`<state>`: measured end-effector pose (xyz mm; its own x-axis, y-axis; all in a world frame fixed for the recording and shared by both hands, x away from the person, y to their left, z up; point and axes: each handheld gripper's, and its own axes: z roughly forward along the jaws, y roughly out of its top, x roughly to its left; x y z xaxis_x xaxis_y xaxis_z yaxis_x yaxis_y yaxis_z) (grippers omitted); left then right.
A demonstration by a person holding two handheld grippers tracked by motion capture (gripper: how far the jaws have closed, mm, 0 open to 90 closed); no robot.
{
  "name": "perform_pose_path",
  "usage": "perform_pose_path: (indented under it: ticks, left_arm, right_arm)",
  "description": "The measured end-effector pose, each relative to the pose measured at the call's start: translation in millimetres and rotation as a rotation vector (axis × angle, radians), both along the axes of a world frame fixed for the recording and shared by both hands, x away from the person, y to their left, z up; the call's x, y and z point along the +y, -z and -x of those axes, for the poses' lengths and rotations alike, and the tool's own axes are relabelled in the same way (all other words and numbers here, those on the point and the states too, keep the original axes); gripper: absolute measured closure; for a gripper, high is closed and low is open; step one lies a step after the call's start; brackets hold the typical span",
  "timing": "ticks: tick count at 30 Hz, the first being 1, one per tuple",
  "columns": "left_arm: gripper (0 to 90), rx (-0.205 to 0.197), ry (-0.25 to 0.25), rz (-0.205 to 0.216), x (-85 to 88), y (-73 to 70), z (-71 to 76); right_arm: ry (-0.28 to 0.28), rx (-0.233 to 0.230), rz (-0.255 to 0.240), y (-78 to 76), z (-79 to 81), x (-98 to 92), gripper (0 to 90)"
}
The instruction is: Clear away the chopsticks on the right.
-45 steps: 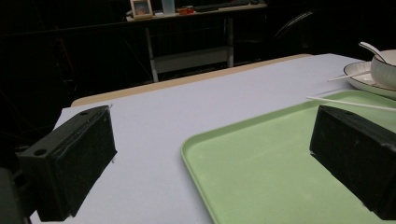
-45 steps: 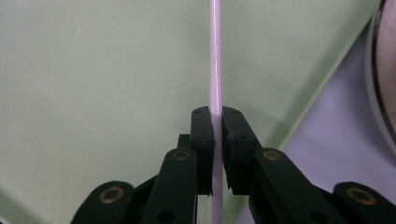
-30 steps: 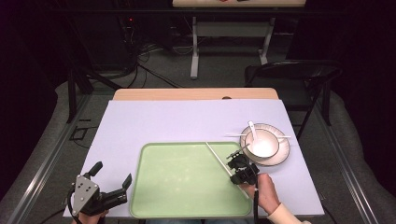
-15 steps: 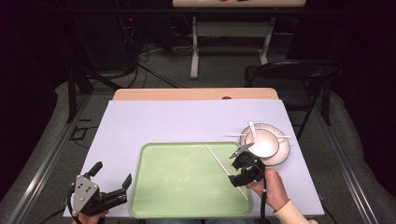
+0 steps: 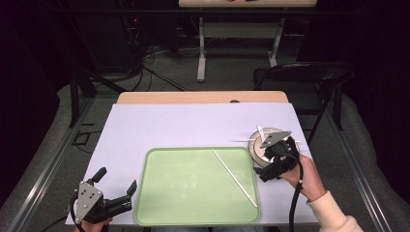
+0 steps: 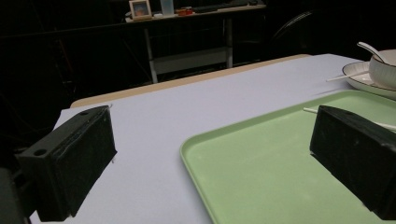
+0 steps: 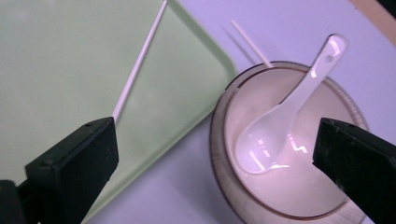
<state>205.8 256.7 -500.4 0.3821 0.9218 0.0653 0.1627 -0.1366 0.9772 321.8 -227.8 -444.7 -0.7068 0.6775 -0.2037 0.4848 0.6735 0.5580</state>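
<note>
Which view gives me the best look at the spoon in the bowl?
The right gripper view: the white spoon lies large and unobstructed in the bowl. The left gripper view catches just its handle at the frame edge; the high view shows its handle tip beyond the right claw.

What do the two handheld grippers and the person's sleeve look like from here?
Both are black two-jaw tools with blocky, flat-faced jaws. The left gripper carries a grey three-cornered plate dotted with small holes; the right gripper has a similar grey plate on top. A black cable trails from the right one past a cream-coloured sleeve.
</note>
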Motion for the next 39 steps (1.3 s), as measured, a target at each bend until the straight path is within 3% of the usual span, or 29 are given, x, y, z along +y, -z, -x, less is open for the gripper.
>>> perform_pose_path:
  ticks: [9, 10, 14, 21, 24, 25, 26, 28, 31, 32, 33, 35, 39]
  left_arm:
    - [0.0, 0.0, 0.001, -0.001, 0.1, 0.0, -0.2]
    - [0.0, 0.001, 0.002, -0.003, -0.1, 0.0, -0.2]
    - [0.0, 0.001, 0.001, -0.001, -0.2, 0.0, -0.3]
    - [0.0, 0.003, 0.0, -0.001, -0.4, 0.1, -0.5]
    - [0.0, 0.005, 0.0, -0.001, -0.3, 0.0, -0.7]
    - [0.0, 0.005, 0.0, -0.001, -0.2, 0.0, -0.7]
    - [0.0, 0.004, 0.0, -0.001, -0.1, 0.0, -0.7]
    - [0.0, 0.005, -0.001, -0.001, -0.1, 0.0, -0.7]
    - [0.0, 0.005, -0.001, 0.0, 0.3, 0.1, -0.8]
    - [0.0, 0.005, -0.001, 0.0, 0.3, 0.1, -0.8]
    - [0.0, 0.005, 0.0, 0.001, 0.4, 0.1, -0.9]
    - [0.0, 0.006, -0.001, 0.004, 0.5, 0.1, -0.8]
    - [0.0, 0.005, -0.001, 0.004, 0.5, 0.1, -0.8]
  right_arm:
    - [0.046, -0.026, -0.021, -25.1, -29.6, -37.5, 0.0]
    - [0.06, -0.031, -0.017, -30.0, -38.6, -46.1, 0.0]
    - [0.07, -0.032, 0.007, -34.3, -54.2, -58.2, 0.0]
    - [0.068, 0.0, -0.005, -36.1, -89.2, -81.7, 0.0]
    - [0.07, 0.008, 0.026, -34.5, -103.8, -87.9, 0.0]
    - [0.07, 0.015, 0.042, -32.6, -109.6, -89.9, 3.8]
    - [0.07, 0.017, 0.057, -31.5, -112.2, -90.6, 13.2]
    - [0.043, 0.013, 0.09, -26.6, -118.9, -92.2, 17.7]
    - [0.027, 0.093, 0.143, -14.2, -129.0, -91.6, 28.0]
    - [0.027, 0.093, 0.143, -14.2, -129.0, -91.6, 28.0]
    - [0.039, 0.148, 0.167, -6.0, -133.8, -91.3, 34.5]
    - [0.033, 0.179, 0.171, -1.1, -137.4, -93.2, 45.9]
    - [0.006, 0.204, 0.2, 5.2, -141.4, -96.4, 52.7]
